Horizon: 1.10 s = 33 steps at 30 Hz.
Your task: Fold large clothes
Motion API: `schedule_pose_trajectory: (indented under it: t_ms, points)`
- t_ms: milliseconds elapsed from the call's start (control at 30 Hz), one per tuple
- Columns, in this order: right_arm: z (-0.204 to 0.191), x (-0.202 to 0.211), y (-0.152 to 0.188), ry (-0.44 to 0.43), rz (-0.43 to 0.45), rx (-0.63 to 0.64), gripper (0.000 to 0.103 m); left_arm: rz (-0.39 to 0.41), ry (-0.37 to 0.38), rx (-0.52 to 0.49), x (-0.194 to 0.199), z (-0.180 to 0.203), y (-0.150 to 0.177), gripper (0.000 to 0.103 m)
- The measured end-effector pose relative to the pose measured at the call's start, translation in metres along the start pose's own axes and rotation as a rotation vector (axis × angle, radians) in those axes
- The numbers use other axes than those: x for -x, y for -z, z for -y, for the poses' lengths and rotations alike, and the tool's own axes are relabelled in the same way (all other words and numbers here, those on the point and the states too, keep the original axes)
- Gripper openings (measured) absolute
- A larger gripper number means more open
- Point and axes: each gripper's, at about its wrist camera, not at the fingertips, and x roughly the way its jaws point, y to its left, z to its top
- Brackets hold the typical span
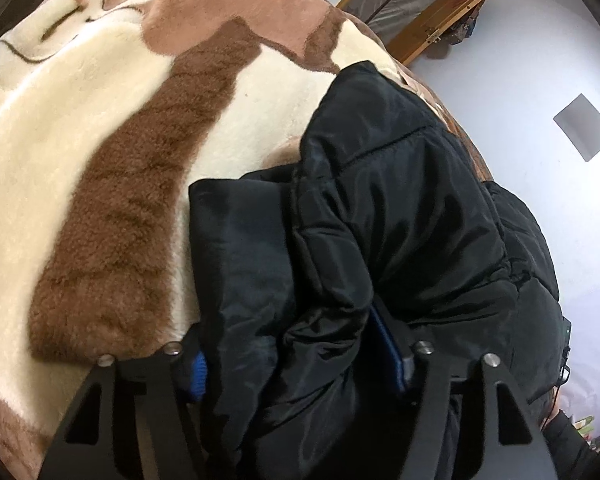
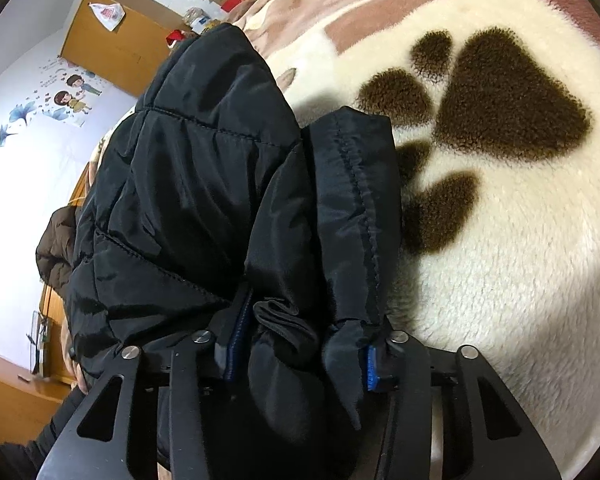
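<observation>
Left gripper (image 1: pixel 300 364) pads half-buried in black jacket (image 1: pixel 380 208), grip unclear

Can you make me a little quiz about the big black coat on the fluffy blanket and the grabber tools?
1. True or false: the black coat lies on a blanket with plain blue stripes.
2. What shape is the dark brown mark on the blanket beside the coat in the right wrist view? A) a star B) a paw print C) a flower
3. What sits between the fingers of both the left tool and the right tool?

Key:
1. False; it is cream, brown and pink.
2. B
3. Bunched folds of the black coat; the blue pads press on it.
</observation>
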Motion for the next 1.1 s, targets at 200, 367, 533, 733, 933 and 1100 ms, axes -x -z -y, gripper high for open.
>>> schedule_pose_trajectory:
  t_ms: [200,367,533,733,933,1100]
  points:
    - [-0.026,0.006,0.008,0.046,0.016,0.019,0.03,0.007,-0.035,0.006,0.007,0.013,-0.003,0.041]
    - [-0.05,0.024,0.01,0.077,0.047,0.044,0.023,0.028,-0.084,-0.005,0.026,0.027,-0.008,0.029]
    - [-0.073,0.058,0.016,0.057,0.088,0.091,0.022,0.079,-0.073,-0.011,0.06,0.04,-0.01,0.026]
    - [-0.091,0.082,0.03,0.043,0.106,0.132,0.022,0.125,-0.051,-0.019,0.105,0.053,0.005,0.026]
    - [-0.084,0.101,0.046,0.019,0.116,0.131,0.022,0.139,-0.045,-0.037,0.126,0.06,0.018,0.026]
    - [-0.079,0.108,0.033,0.019,0.132,0.134,0.022,0.138,-0.047,-0.046,0.119,0.075,0.009,0.026]
